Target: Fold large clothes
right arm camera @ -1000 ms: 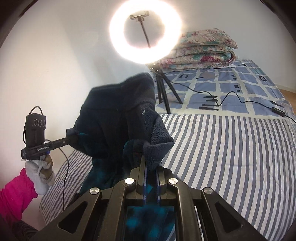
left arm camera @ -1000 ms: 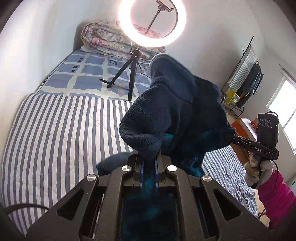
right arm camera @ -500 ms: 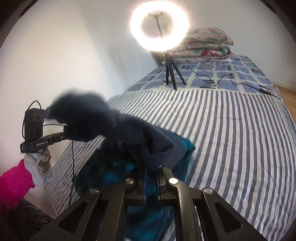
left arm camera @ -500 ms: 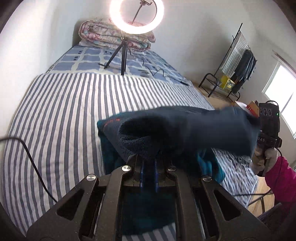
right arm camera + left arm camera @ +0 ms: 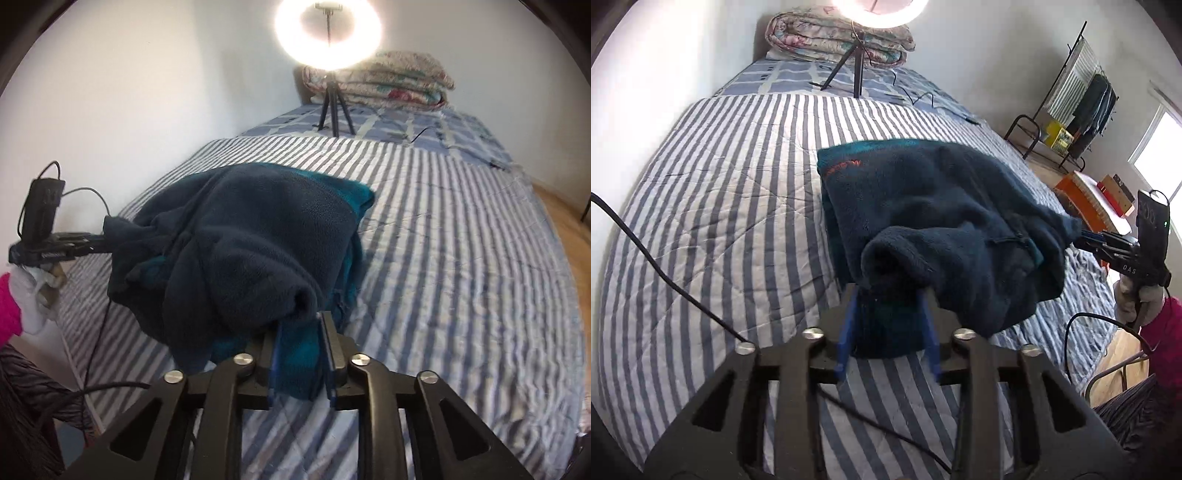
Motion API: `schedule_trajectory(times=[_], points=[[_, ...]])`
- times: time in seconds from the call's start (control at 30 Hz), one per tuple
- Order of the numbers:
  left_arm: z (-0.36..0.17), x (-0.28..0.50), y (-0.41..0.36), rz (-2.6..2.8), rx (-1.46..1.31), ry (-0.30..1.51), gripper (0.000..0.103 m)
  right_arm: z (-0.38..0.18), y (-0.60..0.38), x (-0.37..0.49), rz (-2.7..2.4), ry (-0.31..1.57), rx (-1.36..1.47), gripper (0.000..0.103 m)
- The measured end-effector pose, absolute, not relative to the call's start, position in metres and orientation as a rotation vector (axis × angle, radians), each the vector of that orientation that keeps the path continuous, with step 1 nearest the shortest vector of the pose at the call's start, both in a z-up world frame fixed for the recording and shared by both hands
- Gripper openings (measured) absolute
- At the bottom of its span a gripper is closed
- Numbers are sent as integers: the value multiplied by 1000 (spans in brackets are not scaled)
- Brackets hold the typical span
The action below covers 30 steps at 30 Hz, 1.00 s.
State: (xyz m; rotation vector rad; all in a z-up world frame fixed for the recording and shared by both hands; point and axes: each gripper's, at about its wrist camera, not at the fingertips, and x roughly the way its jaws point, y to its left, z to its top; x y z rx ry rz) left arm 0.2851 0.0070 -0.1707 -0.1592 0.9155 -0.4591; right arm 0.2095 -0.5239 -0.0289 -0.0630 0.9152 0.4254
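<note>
fleece (image 5: 923, 206) between both | left hand-held gripper (image 5: 890, 295), right hand-held gripper (image 5: 301, 321) just opening

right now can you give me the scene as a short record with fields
garment: dark blue fleece, bunched in a loose fold on the bed
surface: striped bedspread
left claw: jaws have just been opening, fleece edge between them, pads not pressing
right claw: jaws have just been opening, fleece between them, no grip
background: ring light on tripod, folded floral quilt
</note>
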Motion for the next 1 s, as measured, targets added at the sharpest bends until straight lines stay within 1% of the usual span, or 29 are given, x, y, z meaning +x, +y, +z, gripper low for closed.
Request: schedule_trajectory(times=[0.03,0.07,0.1,0.13,0.17,0.2,0.23,0.3,0.4,0.53,0.6,0.63,0.67,0.7,0.73,0.77,0.8,0.83,0.87,1.0], points=[[-167,283,11,-462,-177,906,51,-24,-527,203,405,900,-77,27],[-164,283,19,-463,-225,898,57,-19,-531,197,393,886,-75,29],[-160,285,27,-468,-291,897,59,-13,-538,192,382,869,-47,33],[-159,289,33,-471,-346,899,63,-8,-544,190,379,863,-6,43],[-158,294,41,-473,-429,906,65,-6,-549,185,383,859,33,58],[-160,301,48,-476,-517,920,66,-3,-557,184,397,854,124,65],[-162,308,52,-482,-576,933,67,-1,-561,185,411,854,190,68],[-174,321,60,-490,-737,974,67,-3,-567,191,452,870,342,68],[-188,335,64,-474,-840,1020,67,-18,-568,202,482,917,518,71],[-208,343,67,-466,-934,1076,67,-51,-566,218,471,978,736,71],[-214,342,65,-458,-935,1097,67,-63,-561,222,467,980,780,71],[-216,342,64,-461,-936,1102,60,-67,-557,224,467,983,787,71],[-219,342,62,-467,-938,1110,45,-70,-556,225,469,988,792,70],[-220,341,60,-460,-924,1120,37,-75,-552,227,472,996,798,67],[-218,343,55,-452,-902,1126,16,-80,-549,228,472,1012,804,52],[-216,342,52,-446,-878,1123,10,-83,-547,229,479,1030,810,26],[-212,340,50,-441,-849,1107,10,-87,-544,230,495,1055,818,16],[-207,337,46,-441,-819,1093,9,-86,-542,229,499,1061,816,9],[-198,333,43,-448,-772,1073,9,-83,-543,227,503,1053,810,5],[-171,310,38,-483,-690,1000,8,-46,-543,202,547,972,745,2]])
